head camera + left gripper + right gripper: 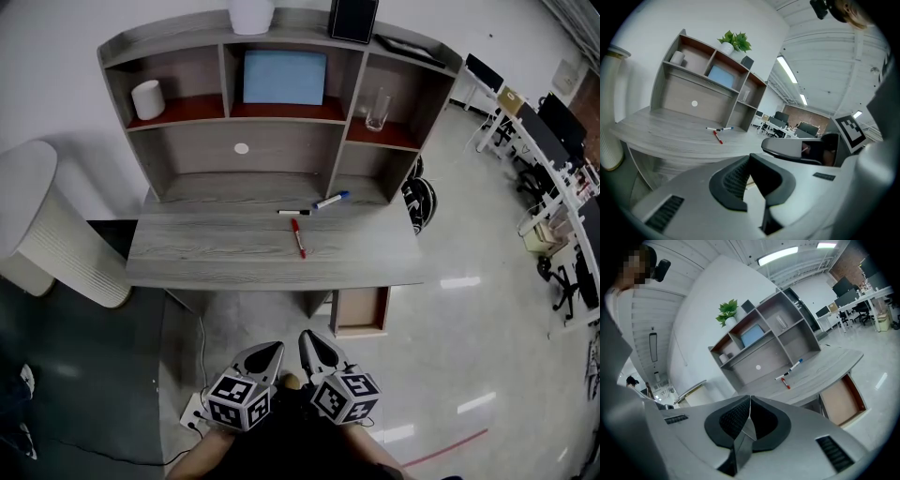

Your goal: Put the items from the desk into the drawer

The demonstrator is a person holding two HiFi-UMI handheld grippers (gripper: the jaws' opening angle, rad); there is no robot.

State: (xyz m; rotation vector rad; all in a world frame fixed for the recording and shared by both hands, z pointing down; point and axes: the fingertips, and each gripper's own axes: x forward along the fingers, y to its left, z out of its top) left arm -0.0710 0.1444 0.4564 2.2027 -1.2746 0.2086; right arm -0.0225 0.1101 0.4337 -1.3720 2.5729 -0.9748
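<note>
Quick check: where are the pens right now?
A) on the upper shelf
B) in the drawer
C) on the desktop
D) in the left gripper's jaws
C: the red pen, the black marker and the blue marker all lie on the desktop, while the drawer stands open below its right side.

The tabletop (pixel 206 248) shows grey wood grain. There's a red marker (pixel 298 238), a white blue-capped marker (pixel 331 200) and a white black-capped marker (pixel 293 213). The shelf boards (pixel 183 109) are reddish-brown, the panel (pixel 284 77) pale blue.
</note>
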